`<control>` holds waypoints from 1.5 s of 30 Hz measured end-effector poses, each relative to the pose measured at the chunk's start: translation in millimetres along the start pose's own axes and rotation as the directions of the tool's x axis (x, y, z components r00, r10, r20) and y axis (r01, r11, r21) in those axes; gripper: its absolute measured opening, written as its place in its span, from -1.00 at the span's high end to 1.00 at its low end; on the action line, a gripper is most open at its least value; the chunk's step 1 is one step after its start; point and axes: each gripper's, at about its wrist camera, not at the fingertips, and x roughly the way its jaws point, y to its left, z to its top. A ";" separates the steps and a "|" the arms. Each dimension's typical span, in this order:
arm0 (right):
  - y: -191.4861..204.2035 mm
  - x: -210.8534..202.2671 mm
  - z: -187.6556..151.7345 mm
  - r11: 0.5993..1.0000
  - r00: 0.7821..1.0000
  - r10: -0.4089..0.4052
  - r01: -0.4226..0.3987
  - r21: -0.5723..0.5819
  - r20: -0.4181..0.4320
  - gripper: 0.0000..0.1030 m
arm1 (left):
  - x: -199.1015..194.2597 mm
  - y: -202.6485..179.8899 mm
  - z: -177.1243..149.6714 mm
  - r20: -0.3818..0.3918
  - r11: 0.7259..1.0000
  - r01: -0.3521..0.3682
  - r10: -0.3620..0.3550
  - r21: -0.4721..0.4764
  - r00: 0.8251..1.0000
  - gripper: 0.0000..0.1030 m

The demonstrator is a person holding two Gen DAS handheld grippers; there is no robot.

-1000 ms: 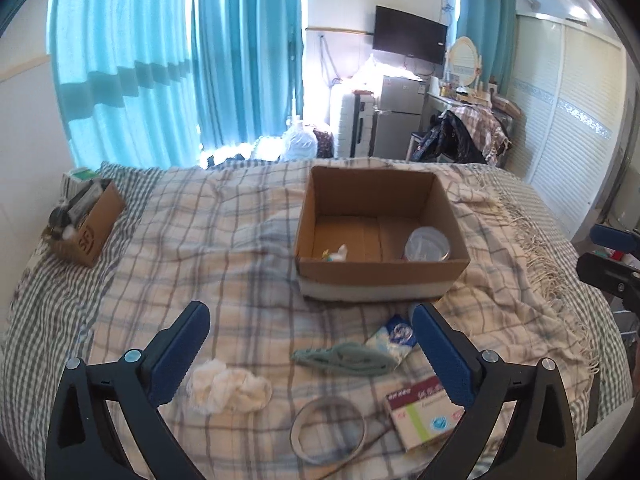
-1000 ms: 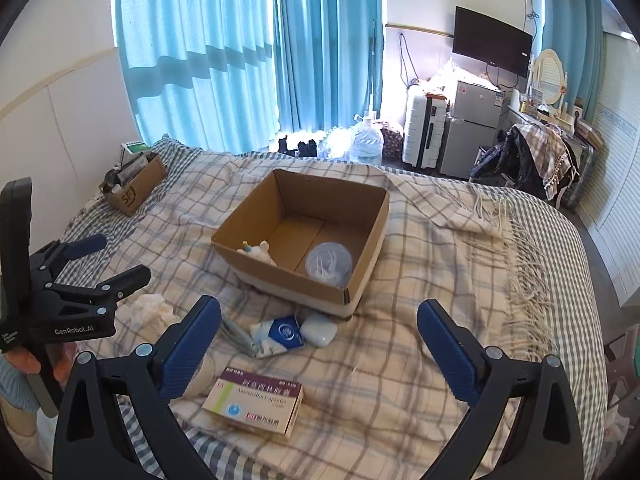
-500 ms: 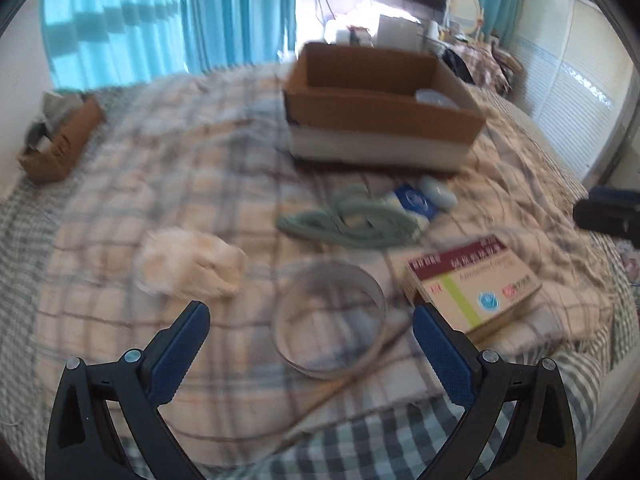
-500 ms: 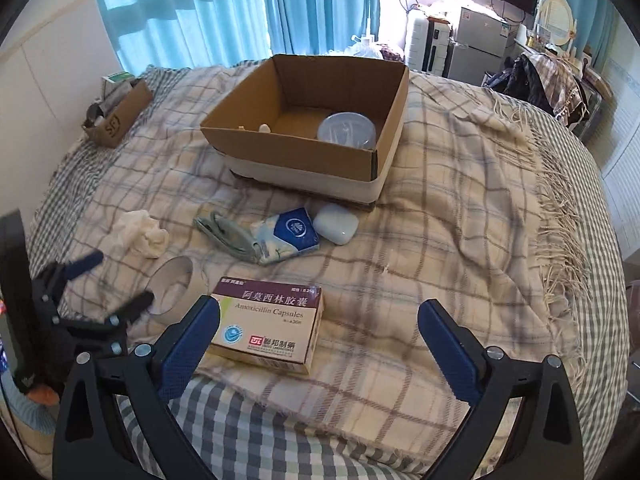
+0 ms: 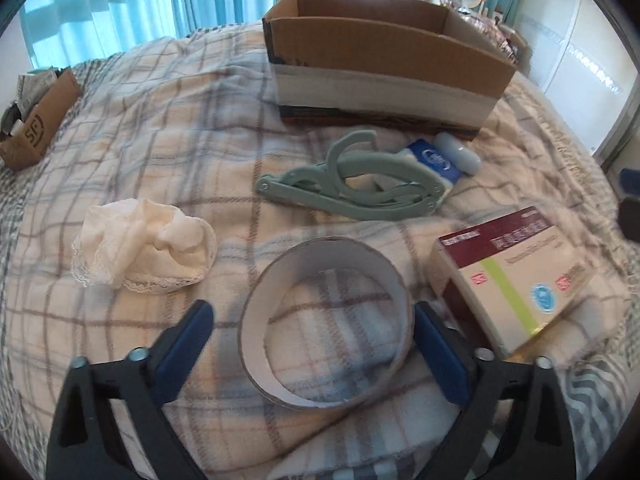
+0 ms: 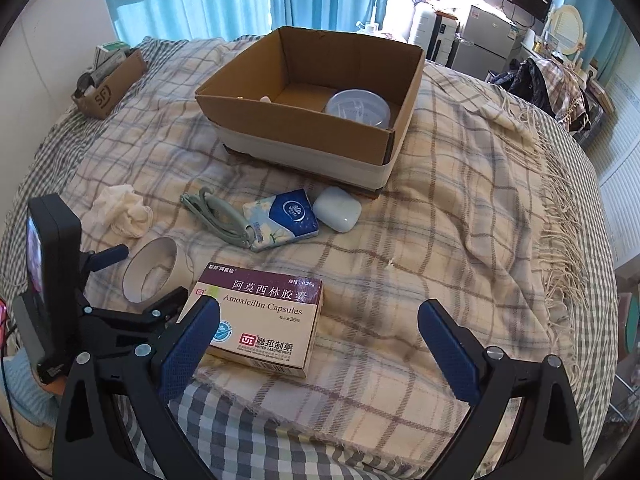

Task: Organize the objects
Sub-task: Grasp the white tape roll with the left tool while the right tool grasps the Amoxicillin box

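My left gripper (image 5: 312, 348) is open, its fingers on either side of a white cardboard tape ring (image 5: 326, 322) lying on the plaid blanket; the ring also shows in the right wrist view (image 6: 150, 276). My right gripper (image 6: 318, 344) is open and empty, low over the blanket, its left finger beside a maroon Amoxicillin box (image 6: 262, 322). A green folded hanger (image 5: 352, 186), a blue tissue pack (image 6: 282, 218), a white earbud case (image 6: 337, 214) and a white lace cloth (image 5: 140, 242) lie in front of a large open cardboard box (image 6: 320, 152).
The cardboard box holds a clear lidded container (image 6: 358, 108) and a small figure (image 6: 265, 99). A smaller SF box (image 6: 110, 88) with items stands at the bed's far left. The bed's fringe edge (image 6: 560, 216) runs on the right. Curtains and furniture stand beyond.
Both grippers have dropped lower and closer to the items. The left gripper has moved in around the tape ring. The right gripper has neared the medicine box.
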 end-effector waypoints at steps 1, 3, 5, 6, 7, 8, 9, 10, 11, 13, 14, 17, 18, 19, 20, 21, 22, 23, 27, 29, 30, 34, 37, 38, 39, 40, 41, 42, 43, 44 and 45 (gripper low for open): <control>1.1 -1.1 0.1 1.000 1.000 0.009 -0.009 0.002 0.006 -0.93 | -0.5 0.9 0.6 -0.004 1.000 0.014 -0.014 -0.001 1.000 -0.61; 2.8 -4.6 0.1 0.999 0.999 0.031 -0.031 0.016 0.021 -0.93 | -5.6 1.6 1.7 0.005 1.000 -0.002 0.002 0.002 1.000 -0.61; 8.5 -6.7 -1.6 0.998 0.998 0.058 -0.059 0.023 0.031 -0.93 | -17.1 3.2 3.4 0.040 0.999 -0.052 0.052 0.009 0.998 -0.61; 12.1 -6.9 -3.1 0.998 0.997 0.063 -0.064 0.022 0.033 -0.93 | -25.6 6.5 4.2 0.065 0.998 -0.069 0.069 0.000 0.995 -0.61; 16.6 -6.1 -5.0 0.998 0.998 0.059 -0.059 0.019 0.033 -0.93 | -31.7 10.5 5.2 0.082 0.997 -0.077 0.078 -0.017 0.994 -0.61; 22.1 -3.2 -7.2 0.999 0.999 0.043 -0.044 0.012 0.026 -0.93 | -37.7 16.3 7.4 0.097 0.996 -0.084 0.087 -0.043 0.991 -0.61; 26.6 -0.6 -9.4 1.000 0.999 0.031 -0.031 0.006 0.021 -0.93 | -43.2 24.0 9.0 0.108 0.993 -0.095 0.103 -0.076 0.989 -0.61; 31.8 3.5 -12.5 1.000 1.000 0.016 -0.016 0.001 0.013 -0.93 | -44.7 28.2 11.0 0.110 0.991 -0.100 0.110 -0.090 0.988 -0.61; 34.5 6.8 -14.4 1.000 1.000 0.006 -0.006 0.005 0.006 -0.93 | -46.3 33.6 11.6 0.112 0.988 -0.109 0.121 -0.106 0.986 -0.61; 39.3 17.3 -18.1 1.000 0.999 0.022 -0.021 0.021 -0.030 -0.93 | -46.5 39.7 13.2 0.109 0.986 -0.109 0.123 -0.125 0.986 -0.61; 41.8 21.0 -19.2 0.999 0.998 0.039 -0.038 0.032 -0.042 -0.93 | -45.3 42.7 13.2 0.106 0.986 -0.097 0.112 -0.137 0.988 -0.61; 49.1 28.3 -22.0 0.998 0.997 0.048 -0.045 0.049 -0.056 -0.93 | -43.1 45.2 12.2 0.101 0.986 -0.087 0.101 -0.140 0.990 -0.61; 51.8 30.7 -22.8 0.998 0.997 0.043 -0.041 0.047 -0.061 -0.93 | -42.6 45.5 12.3 0.102 0.987 -0.085 0.099 -0.138 0.990 -0.61; 56.5 34.4 -23.8 0.999 0.997 0.032 -0.029 0.039 -0.072 -0.93 | -45.4 45.2 9.8 0.103 0.987 -0.083 0.097 -0.137 0.990 -0.61; 59.6 36.2 -25.1 0.999 0.997 0.019 -0.017 0.029 -0.075 -0.93 | -45.5 45.3 9.1 0.103 0.988 -0.078 0.092 -0.137 0.990 -0.61; 63.2 37.5 -26.1 1.000 0.997 0.001 0.000 0.018 -0.073 -0.93 | -45.2 46.0 8.8 0.103 0.988 -0.073 0.087 -0.139 0.991 -0.61; 66.0 38.7 -26.4 1.000 0.998 -0.010 0.010 0.009 -0.070 -0.93 | -44.8 46.1 8.7 0.102 0.988 -0.070 0.085 -0.140 0.991 -0.61; 69.0 41.2 -26.1 1.000 0.998 -0.015 0.015 -0.002 -0.069 -0.93 | -44.1 47.2 8.6 0.099 0.987 -0.068 0.082 -0.143 0.992 -0.61; 74.7 52.6 -24.9 0.996 0.994 -0.081 0.078 -0.035 -0.080 -0.93 | -42.3 50.4 7.6 0.091 0.986 -0.064 0.079 -0.152 0.993 -0.61; 76.6 58.8 -23.4 0.992 0.990 -0.120 0.116 -0.056 -0.079 -0.93 | -41.3 51.3 7.1 0.086 0.986 -0.059 0.073 -0.154 0.994 -0.61; 76.3 61.4 -23.0 0.989 0.987 -0.136 0.131 -0.063 -0.082 -0.93 | -40.9 51.4 6.8 0.084 0.986 -0.058 0.072 -0.153 0.994 -0.61; 69.0 63.9 -22.4 0.991 0.989 -0.131 0.130 -0.029 -0.073 -0.95 | -39.6 50.3 5.5 0.079 0.987 -0.061 0.074 -0.147 0.994 -0.61; 65.2 68.6 -22.7 0.991 0.988 -0.131 0.131 -0.012 -0.083 -0.99 | -38.7 49.0 5.1 0.078 0.989 -0.059 0.070 -0.139 0.995 -0.61; 63.5 71.9 -23.0 0.991 0.987 -0.133 0.133 -0.005 -0.090 -0.99 | -38.1 48.7 5.0 0.078 0.989 -0.057 0.068 -0.137 0.995 -0.61; 63.3 73.4 -22.8 0.991 0.987 -0.133 0.133 -0.001 -0.093 -0.99 | -37.2 48.4 4.8 0.078 0.989 -0.055 0.066 -0.135 0.995 -0.61; 62.1 75.5 -22.5 0.991 0.986 -0.132 0.134 0.004 -0.098 -0.99 | -36.4 48.2 4.6 0.079 0.990 -0.054 0.065 -0.133 0.995 -0.61; 61.1 77.3 -22.2 0.991 0.986 -0.132 0.134 0.010 -0.101 -0.99 | -35.3 48.2 4.0 0.079 0.990 -0.057 0.068 -0.132 0.995 -0.61; 60.9 78.4 -22.1 0.991 0.986 -0.132 0.134 0.011 -0.103 -0.99 | -35.6 48.1 4.0 0.077 0.990 -0.057 0.068 -0.132 0.995 -0.61; 61.1 79.5 -22.0 0.991 0.986 -0.134 0.136 0.010 -0.104 -0.99 | -34.6 48.3 3.3 0.074 0.989 -0.059 0.069 -0.134 0.995 -0.61; 62.0 80.4 -22.0 0.990 0.985 -0.138 0.139 0.006 -0.106 -0.99 | -33.7 48.4 2.7 0.071 0.989 -0.058 0.068 -0.135 0.995 -0.61; 63.2 81.1 -22.2 0.990 0.984 -0.143 0.144 0.001 -0.109 -0.99 | -32.2 48.1 1.4 0.066 0.989 -0.055 0.065 -0.134 0.996 -0.61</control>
